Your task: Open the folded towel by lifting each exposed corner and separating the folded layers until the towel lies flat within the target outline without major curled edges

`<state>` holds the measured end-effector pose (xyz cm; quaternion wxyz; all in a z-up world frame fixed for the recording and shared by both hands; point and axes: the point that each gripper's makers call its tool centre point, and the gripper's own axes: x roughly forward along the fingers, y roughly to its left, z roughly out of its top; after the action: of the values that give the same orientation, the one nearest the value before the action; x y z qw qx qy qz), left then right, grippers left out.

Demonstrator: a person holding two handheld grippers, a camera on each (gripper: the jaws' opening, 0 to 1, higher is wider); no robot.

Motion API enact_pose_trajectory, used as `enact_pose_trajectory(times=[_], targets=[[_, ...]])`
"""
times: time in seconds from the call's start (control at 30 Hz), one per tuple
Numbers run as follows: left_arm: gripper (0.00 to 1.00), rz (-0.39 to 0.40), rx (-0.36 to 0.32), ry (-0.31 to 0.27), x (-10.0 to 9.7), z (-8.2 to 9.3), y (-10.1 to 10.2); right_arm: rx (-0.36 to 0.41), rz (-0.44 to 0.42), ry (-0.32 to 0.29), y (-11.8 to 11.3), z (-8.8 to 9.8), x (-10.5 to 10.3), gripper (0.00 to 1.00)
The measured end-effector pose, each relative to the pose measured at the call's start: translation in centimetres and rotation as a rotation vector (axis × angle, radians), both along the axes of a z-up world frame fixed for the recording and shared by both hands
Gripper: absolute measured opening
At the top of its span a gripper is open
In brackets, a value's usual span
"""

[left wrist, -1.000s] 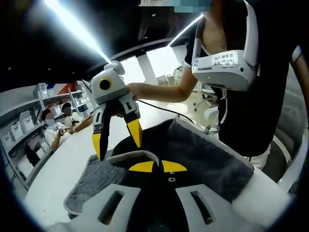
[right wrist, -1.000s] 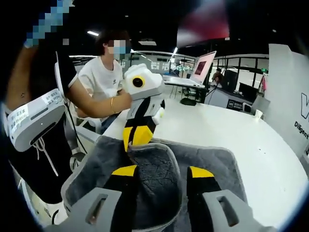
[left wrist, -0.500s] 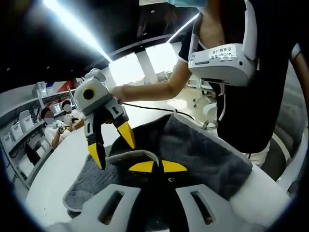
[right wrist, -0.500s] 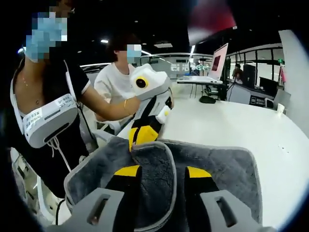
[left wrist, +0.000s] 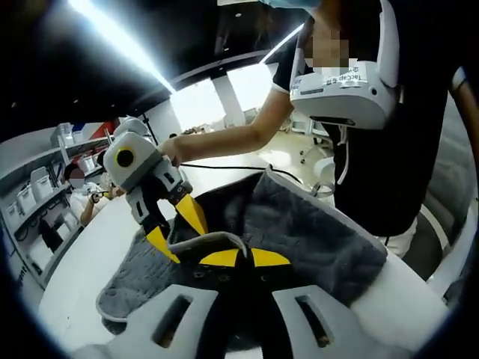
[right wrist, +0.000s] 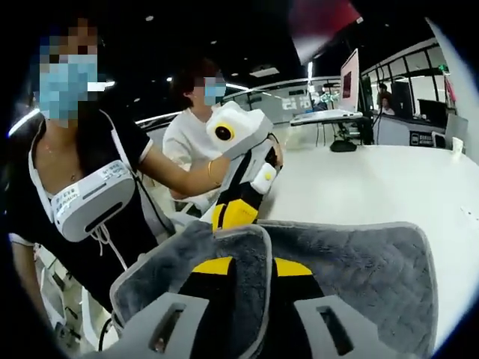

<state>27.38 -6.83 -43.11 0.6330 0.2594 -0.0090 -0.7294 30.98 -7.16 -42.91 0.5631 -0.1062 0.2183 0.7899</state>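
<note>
Grey terry towel (left wrist: 299,232) with a pale bound hem lies bunched on the white bench (left wrist: 82,273), part of it lifted into soft folds. In the left gripper view the left gripper (left wrist: 238,258) has its yellow-tipped fingers (left wrist: 221,258) pressed together, the tips touching, with a hemmed edge of the towel arching just over them; dark cloth sits at the tips, so the fingers look clenched on a towel layer. The right gripper (left wrist: 174,228) comes in from the left of this view, held by a hand (left wrist: 171,149) on a bare forearm, its yellow fingers spread apart and pointing down at the towel, one tip touching the nap near the curled hem.

In the right gripper view the right gripper (right wrist: 245,266) shows its two yellow fingertips (right wrist: 211,265) parted, with a folded flap of towel (right wrist: 359,262) lying between and over them; nothing is pinched there, so the fingers are released. Just beyond, the left gripper (right wrist: 233,215) stands nearly upright, its yellow tips closed on the raised hem at the towel's far edge. The towel spreads toward the right of this view across the white bench (right wrist: 374,179).

A person in a black top (left wrist: 404,149) stands close behind the bench with a white device (left wrist: 344,97) strapped at the chest. A seated person in a white shirt (right wrist: 183,142) is behind, and desks with monitors (right wrist: 350,71) stand farther back.
</note>
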Motion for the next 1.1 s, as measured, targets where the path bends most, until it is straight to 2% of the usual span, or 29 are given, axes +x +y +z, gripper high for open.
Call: enact_pose_trajectory(times=[0.13, 0.33, 0.43, 0.83, 0.93, 1.0, 1.1], targets=[[0.03, 0.009, -0.006, 0.007, 0.3, 0.1, 0.2, 0.013, -0.008, 0.007, 0.0, 0.3, 0.1, 0.00], [0.03, 0.027, -0.018, 0.019, 0.6, 0.1, 0.5, 0.021, -0.017, -0.013, -0.2, 0.7, -0.2, 0.00], [0.03, 0.069, -0.016, 0.047, 1.3, -0.1, 0.7, 0.017, -0.030, -0.019, -0.3, 0.9, -0.2, 0.00], [0.03, 0.156, -0.055, 0.085, 2.5, 0.5, 0.8, 0.039, -0.165, -0.001, -0.9, 2.7, 0.9, 0.00], [0.06, 0.230, -0.068, 0.091, 3.8, 0.6, 1.0, 0.066, -0.194, -0.032, -1.1, 3.5, 1.3, 0.00], [0.07, 0.246, -0.079, 0.104, 4.2, 0.7, 1.1, 0.072, -0.225, -0.067, -1.1, 3.8, 1.8, 0.00], [0.15, 0.277, -0.103, 0.134, 4.8, 1.0, 1.5, 0.082, -0.236, -0.095, -1.2, 4.6, 1.7, 0.00]])
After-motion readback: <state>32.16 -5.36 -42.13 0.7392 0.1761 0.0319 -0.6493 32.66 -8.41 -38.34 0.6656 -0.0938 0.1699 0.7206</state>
